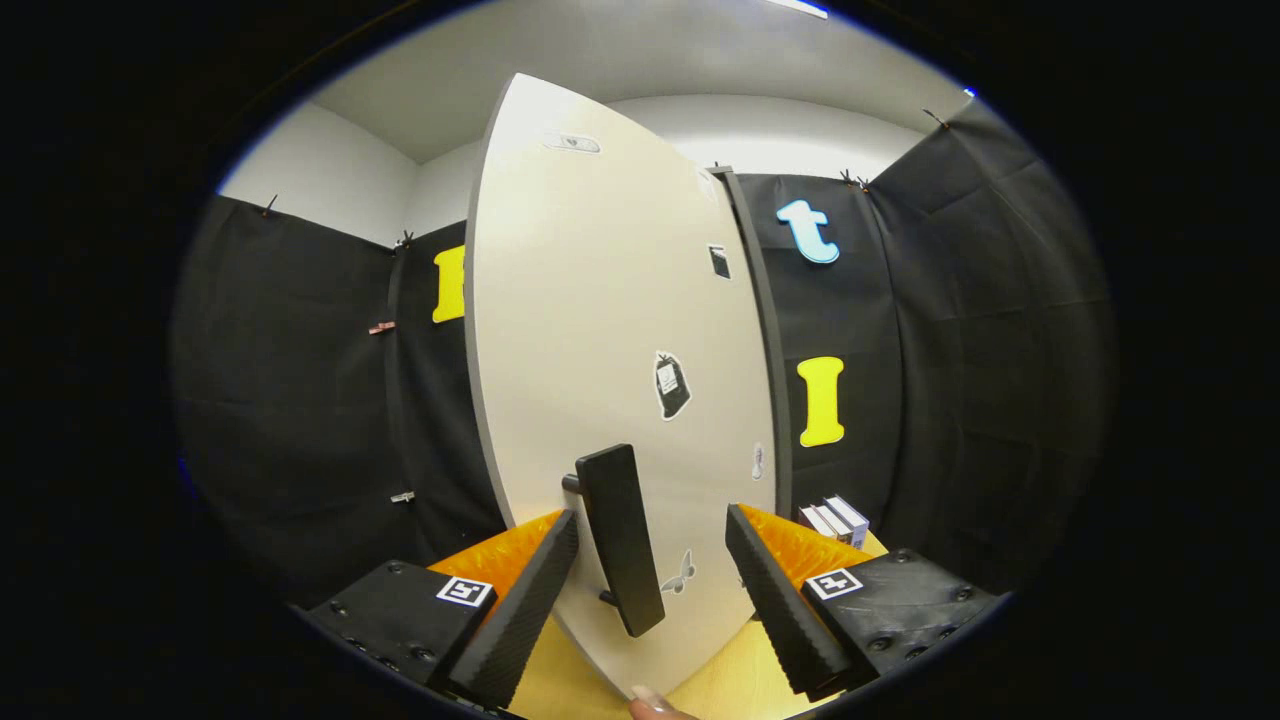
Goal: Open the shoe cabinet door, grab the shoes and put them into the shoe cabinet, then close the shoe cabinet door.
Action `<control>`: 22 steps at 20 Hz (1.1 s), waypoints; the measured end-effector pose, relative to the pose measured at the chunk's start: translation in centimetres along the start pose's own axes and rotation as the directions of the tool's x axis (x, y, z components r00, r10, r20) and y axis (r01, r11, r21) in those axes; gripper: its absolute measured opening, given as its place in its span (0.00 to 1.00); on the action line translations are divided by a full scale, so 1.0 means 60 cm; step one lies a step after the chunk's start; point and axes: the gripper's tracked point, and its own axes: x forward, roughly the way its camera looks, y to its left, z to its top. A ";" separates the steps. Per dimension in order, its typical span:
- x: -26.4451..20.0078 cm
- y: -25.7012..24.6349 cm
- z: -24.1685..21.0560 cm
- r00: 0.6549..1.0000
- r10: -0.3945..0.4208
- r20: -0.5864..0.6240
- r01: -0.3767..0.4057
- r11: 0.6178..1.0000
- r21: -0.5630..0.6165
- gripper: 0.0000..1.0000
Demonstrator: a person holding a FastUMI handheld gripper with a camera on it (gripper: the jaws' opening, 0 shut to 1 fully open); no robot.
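Your gripper (652,590) stood open, fingers either side of the door handle (620,540) without touching; the cabinet door (610,330) blocked the way ahead, books (835,520) beyond right.

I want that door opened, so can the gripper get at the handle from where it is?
Probably yes: the gripper is open, and the handle stands between its fingers with nothing in front of it.
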 end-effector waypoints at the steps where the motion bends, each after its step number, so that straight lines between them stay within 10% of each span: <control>1: 0.008 0.016 -0.003 1.000 0.007 0.001 -0.006 1.000 -0.004 0.98; 22: 0.137 0.201 -0.008 0.997 0.059 0.040 -0.056 0.997 -0.062 0.98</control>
